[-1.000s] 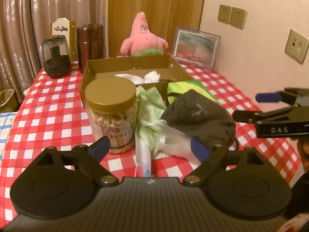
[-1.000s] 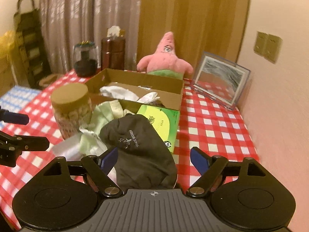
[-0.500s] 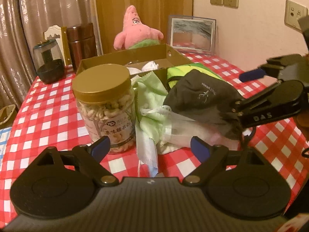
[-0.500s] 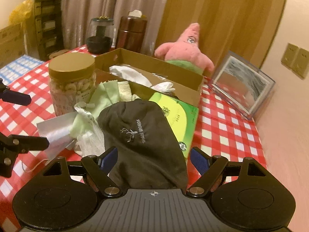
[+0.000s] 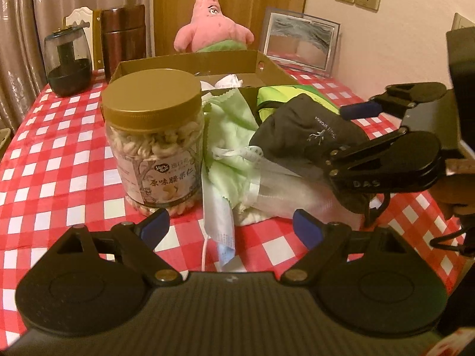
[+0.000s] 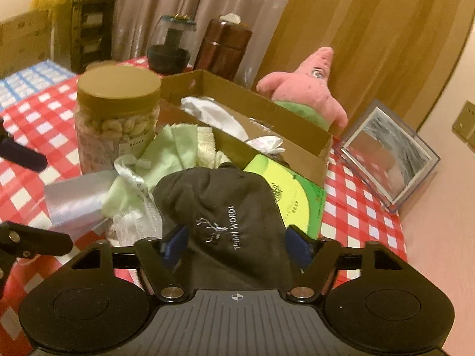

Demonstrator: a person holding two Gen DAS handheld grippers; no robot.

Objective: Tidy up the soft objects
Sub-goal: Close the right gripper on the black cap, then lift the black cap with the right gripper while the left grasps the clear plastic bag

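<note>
Right gripper (image 6: 236, 247) was closing its jaws around the dark cap (image 6: 225, 222), blue pads at the cap's two sides, though real pressing could not be told. That cap lay on top of the soft pile, over a green cloth (image 6: 175, 151) and a white pouch (image 6: 74, 201), just in front of the box (image 6: 297, 145). Left gripper (image 5: 230, 227) hung wide open and empty above the checked cloth (image 5: 59, 160), a face mask (image 5: 219, 222) between its fingers, the jar (image 5: 154, 142) just beyond its left pad.
</note>
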